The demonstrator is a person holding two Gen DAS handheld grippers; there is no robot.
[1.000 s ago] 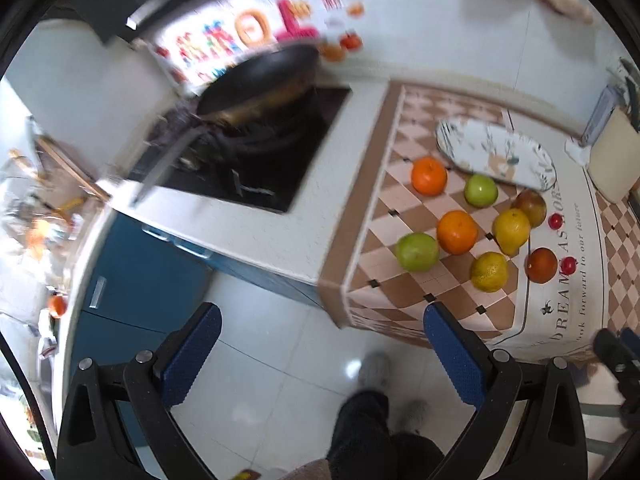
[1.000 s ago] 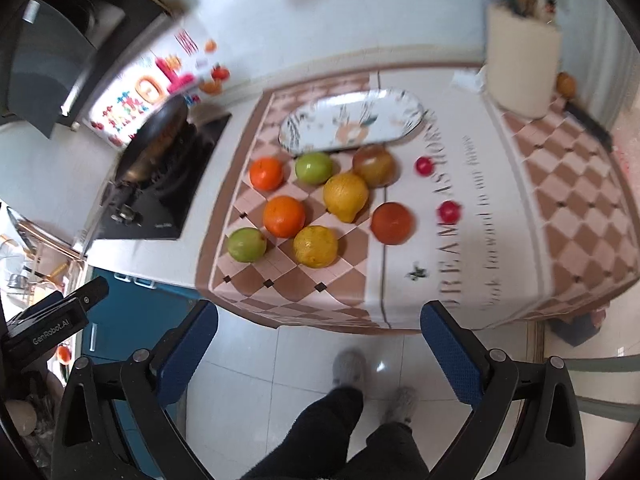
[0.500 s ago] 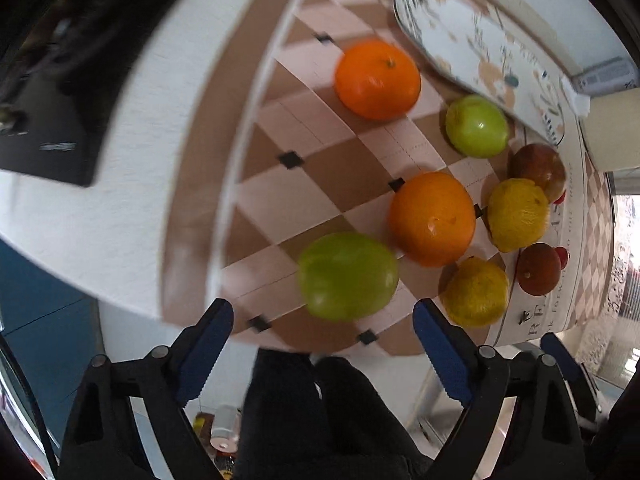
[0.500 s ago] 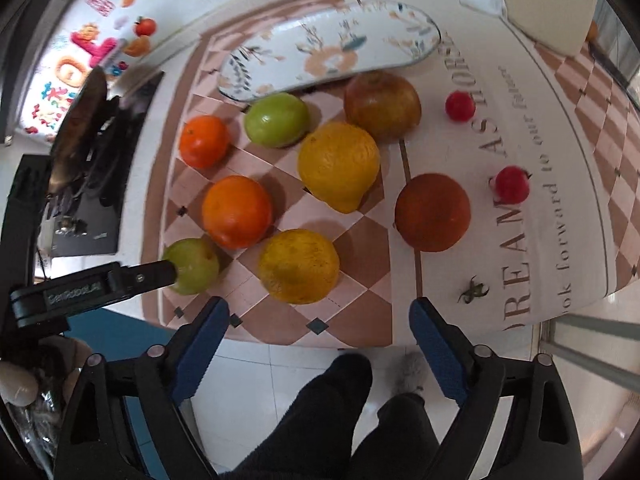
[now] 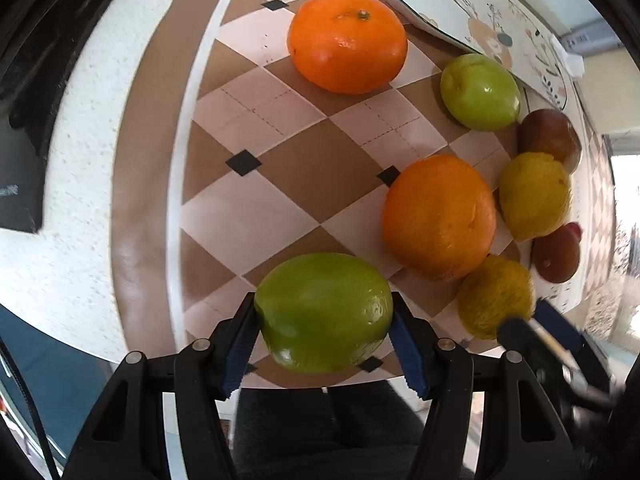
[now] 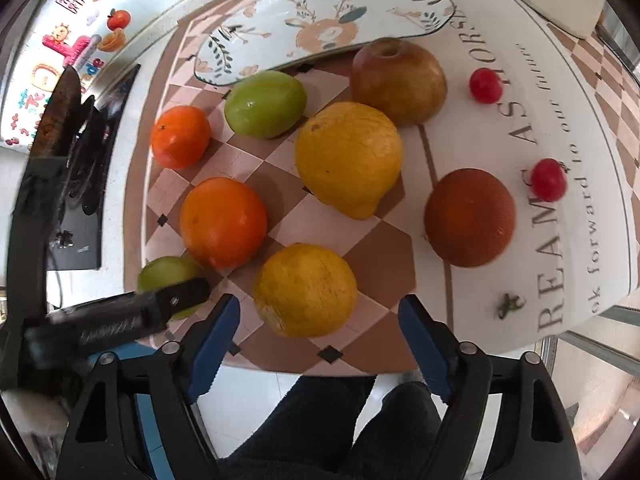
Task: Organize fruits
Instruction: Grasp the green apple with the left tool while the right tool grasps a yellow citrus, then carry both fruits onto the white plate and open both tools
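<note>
The left gripper [image 5: 324,338] has the green fruit [image 5: 324,312] right between its jaws. The blue pads sit against both sides of the fruit, and the jaws are closing on it. The fruit is a little longer one way than the other, and its long way runs straight across, from one pad to the other. It sits at the near edge of the counter [image 5: 80,208], on the checked cloth [image 5: 256,208].

The right gripper [image 6: 318,340] has its jaws spread, and they are closing too. The yellow fruit [image 6: 306,290] lies just ahead of them, lined up with the gap (its near end reaches in between the tips). There is space on both sides, so the pads do not touch it yet. I think this hand needs to go a bit further forward before it can pinch.

Further out are the two oranges [image 6: 222,222], a big lemon [image 6: 348,158], another green fruit [image 6: 266,104], a brown apple [image 6: 400,80], a dark red fruit [image 6: 470,216] and two little red ones [image 6: 548,180]. The long flowered plate [image 6: 320,28] is at the far side, beyond all the fruit, and nothing is on it yet.
</note>
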